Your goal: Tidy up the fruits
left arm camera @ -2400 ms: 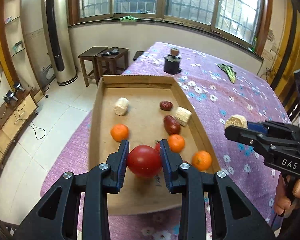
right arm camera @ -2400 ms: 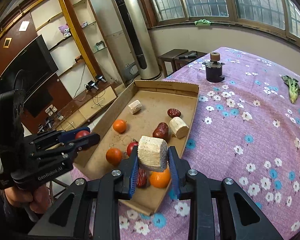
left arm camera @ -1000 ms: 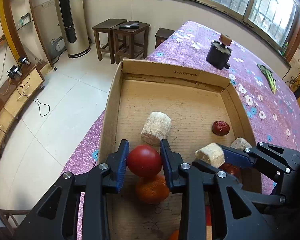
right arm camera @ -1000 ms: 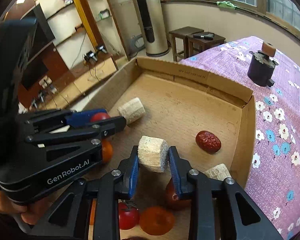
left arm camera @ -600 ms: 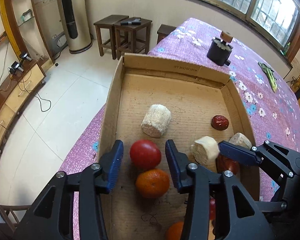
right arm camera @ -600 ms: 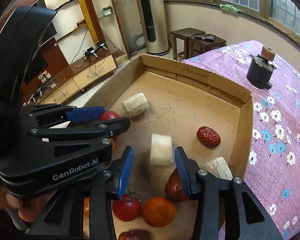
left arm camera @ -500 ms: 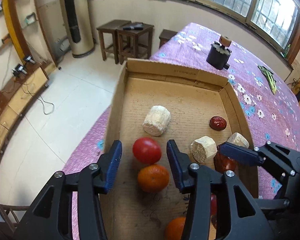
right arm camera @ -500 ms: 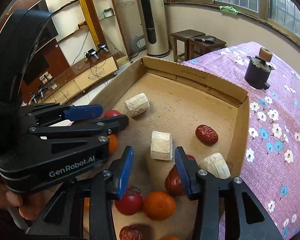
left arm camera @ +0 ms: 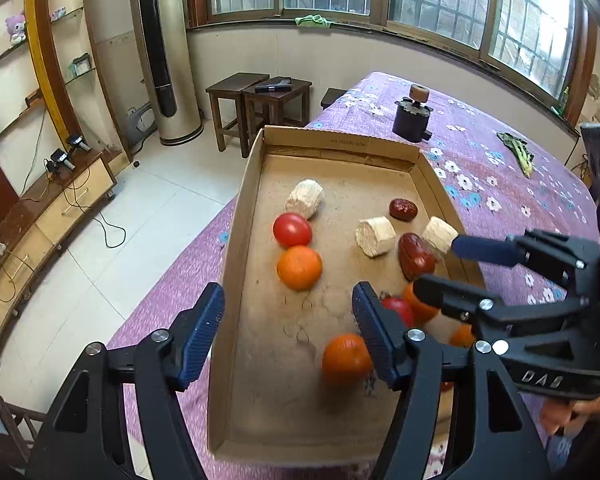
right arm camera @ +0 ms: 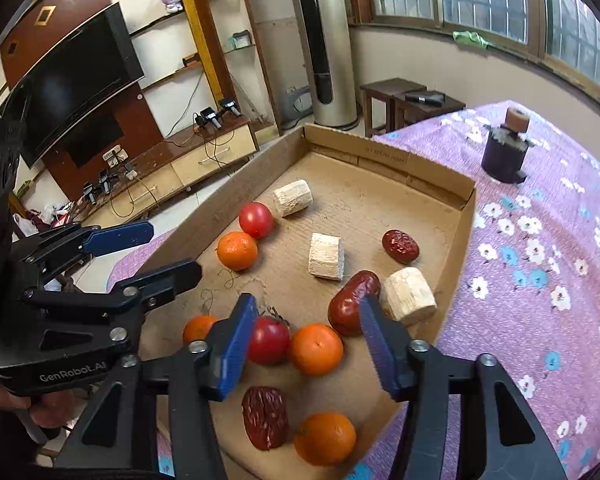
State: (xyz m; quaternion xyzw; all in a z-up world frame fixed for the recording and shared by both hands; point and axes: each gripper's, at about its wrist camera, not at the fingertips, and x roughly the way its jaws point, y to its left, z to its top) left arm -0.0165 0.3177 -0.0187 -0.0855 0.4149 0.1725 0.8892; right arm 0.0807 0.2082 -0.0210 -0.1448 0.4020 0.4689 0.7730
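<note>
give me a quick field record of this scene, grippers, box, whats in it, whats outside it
left gripper: open, empty, above the near end of the box
right gripper: open, empty, above the near right part of the box
cardboard box: open, shallow, on the purple floral tablecloth
in box, far left: tomato touching an orange, pale cylinder beside it
in box, middle: pale block
in box, right: two red dates, another pale cylinder
in box, near end: second tomato, three more oranges, one more date
outside box: dark pot, green vegetable
</note>
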